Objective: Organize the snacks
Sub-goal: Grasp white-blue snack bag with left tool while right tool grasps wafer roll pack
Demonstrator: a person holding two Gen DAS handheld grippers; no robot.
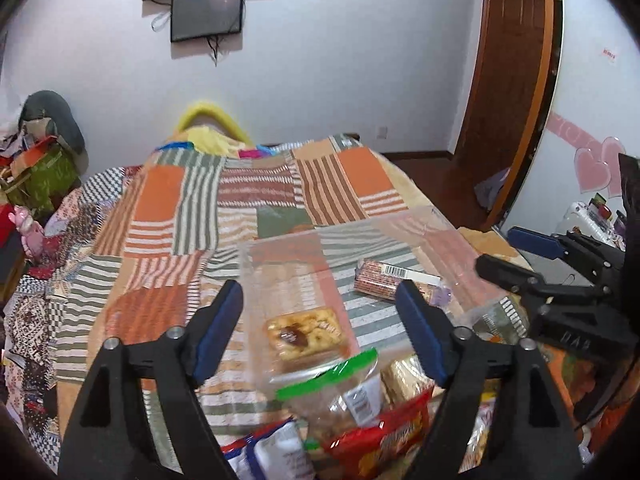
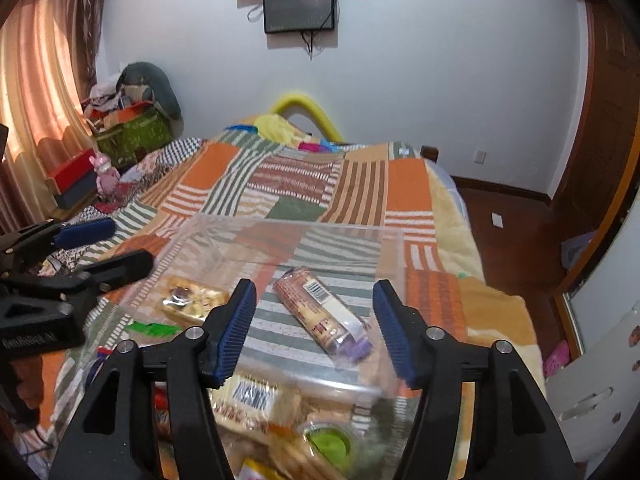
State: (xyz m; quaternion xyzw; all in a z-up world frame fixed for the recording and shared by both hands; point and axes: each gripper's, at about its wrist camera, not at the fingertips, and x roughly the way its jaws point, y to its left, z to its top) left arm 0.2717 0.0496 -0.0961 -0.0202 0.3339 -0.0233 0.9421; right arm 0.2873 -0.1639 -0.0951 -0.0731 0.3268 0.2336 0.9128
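Snack packets crowd the bottom edge of both views: a red packet [image 1: 380, 440] w/ yellow lettering at bottom center of the left wrist view, a white-and-blue packet [image 1: 276, 456] to its left, and a green-topped bag [image 1: 332, 380] just above them. Bottom center of the right wrist view has a gold bar wrapper [image 2: 256, 396] and a green-lidded cup [image 2: 330, 442], blurred.

Left gripper [image 1: 320, 328] is spread wide, nothing between its blue pads [image 1: 218, 332]; it hangs over the near end of a clear plastic bin [image 1: 436, 216] on the patchwork bedspread [image 1: 160, 200]. Inside the bin, center frame, lies a wrapped pastry [image 1: 304, 332] w/ a dark filling spot, flat on the bottom. A brown biscuit roll [image 1: 384, 280] w/ a barcode label lies further right in the bin, apart from the pastry.

Right gripper [image 2: 314, 328] is also released, jaws well apart, empty, over the same bin [image 2: 200, 232]. Biscuit roll [image 2: 320, 312] sits diagonally between the fingers in frame; pastry [image 2: 192, 300] at center left. Each gripper shows at the other's frame edge.
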